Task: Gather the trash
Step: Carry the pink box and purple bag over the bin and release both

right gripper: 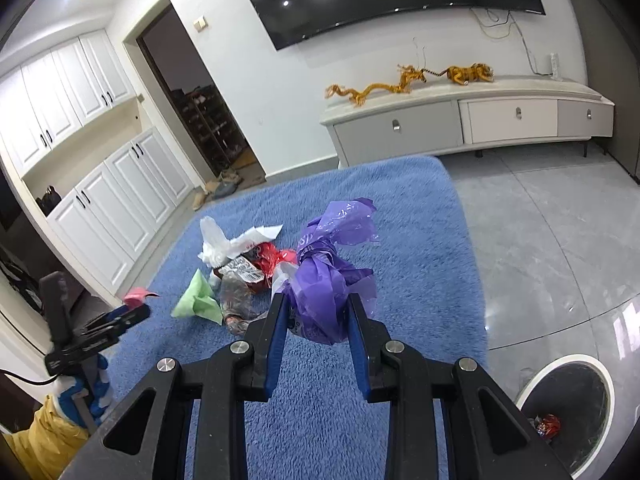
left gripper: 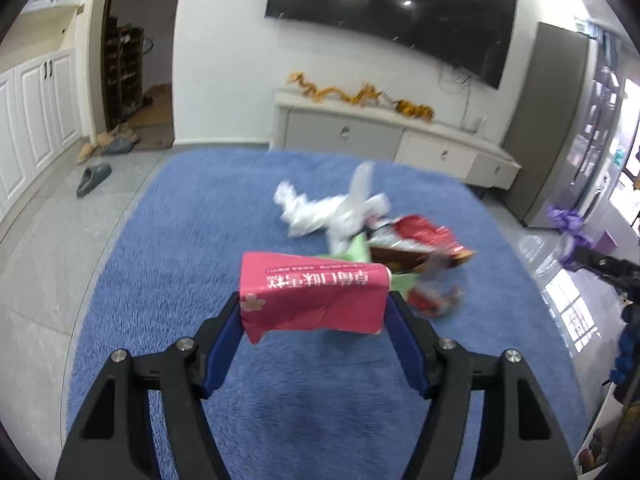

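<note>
My left gripper [left gripper: 314, 304] is shut on a pink paper carton [left gripper: 312, 292] and holds it above the blue rug [left gripper: 160, 280]. My right gripper [right gripper: 318, 308] is shut on a crumpled purple plastic bag [right gripper: 328, 276], lifted over the rug. A trash pile lies on the rug: white plastic [left gripper: 332, 208], a red wrapper [left gripper: 420, 232], green paper [right gripper: 198, 300], a clear wrapper [right gripper: 236, 300]. The left gripper with the pink carton [right gripper: 136, 296] shows at the left of the right wrist view. The purple bag [left gripper: 568, 224] shows at the right of the left wrist view.
A round bin [right gripper: 568, 408] with a red wrapper inside stands on the grey floor at lower right. A low TV cabinet [right gripper: 460, 120] with yellow dragon figures sits against the wall. White cupboards [right gripper: 100, 184] and slippers [left gripper: 94, 178] are to the left.
</note>
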### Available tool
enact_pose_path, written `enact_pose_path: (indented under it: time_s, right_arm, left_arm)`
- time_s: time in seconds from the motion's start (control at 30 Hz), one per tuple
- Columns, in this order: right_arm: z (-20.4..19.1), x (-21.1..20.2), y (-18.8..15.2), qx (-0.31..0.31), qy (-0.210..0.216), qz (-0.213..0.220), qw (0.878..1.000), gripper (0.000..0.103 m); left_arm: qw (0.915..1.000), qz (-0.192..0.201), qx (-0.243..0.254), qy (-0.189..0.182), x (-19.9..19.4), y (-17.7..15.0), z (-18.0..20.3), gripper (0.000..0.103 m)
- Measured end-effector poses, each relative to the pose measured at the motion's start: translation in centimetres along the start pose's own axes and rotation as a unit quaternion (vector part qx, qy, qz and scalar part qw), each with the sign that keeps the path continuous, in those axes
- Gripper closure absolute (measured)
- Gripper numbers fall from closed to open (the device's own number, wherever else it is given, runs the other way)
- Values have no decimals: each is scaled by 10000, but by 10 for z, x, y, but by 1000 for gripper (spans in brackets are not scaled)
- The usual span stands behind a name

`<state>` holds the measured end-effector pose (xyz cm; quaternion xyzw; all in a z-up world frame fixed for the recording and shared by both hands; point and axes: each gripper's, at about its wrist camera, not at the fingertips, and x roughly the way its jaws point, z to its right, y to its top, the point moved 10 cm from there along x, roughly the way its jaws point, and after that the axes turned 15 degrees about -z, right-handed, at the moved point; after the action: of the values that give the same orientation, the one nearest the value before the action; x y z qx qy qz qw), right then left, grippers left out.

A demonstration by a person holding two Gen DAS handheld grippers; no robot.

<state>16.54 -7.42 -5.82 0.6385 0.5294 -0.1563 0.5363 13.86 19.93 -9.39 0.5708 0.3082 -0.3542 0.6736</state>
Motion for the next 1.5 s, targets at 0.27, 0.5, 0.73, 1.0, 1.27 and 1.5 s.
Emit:
enact_pose_path:
  time_s: [0.27,0.5,0.73,1.0,1.27,1.5]
  right_arm:
    - [36,-53,-17,315,-201,401,9985,76]
    - [114,-94,-56,956,-768,508,9911,76]
    - [198,-104,-109,1689,-1116,337,9787,76]
    - [280,-80,-156,2447,-1109,-8,9632,73]
    - [322,-60,-186,2912,-1228,-260,9484,50]
    - [323,-65,-187,3046,-1245,-225,9440,50]
  left_arm:
    - [9952,122,710,-666,-33,15,97,36]
    - [9787,-300,1483,-1390,-7,14,232,36]
    - [9518,-882,2311,-1813,35,-13,372,36]
    - [9236,-1548,2811,-2096,90,-46,482,33]
    - [9099,-1983,2755,-2385,122,-61,528,29]
    - [9107,-2000,2655,-2452,120,-58,524,26]
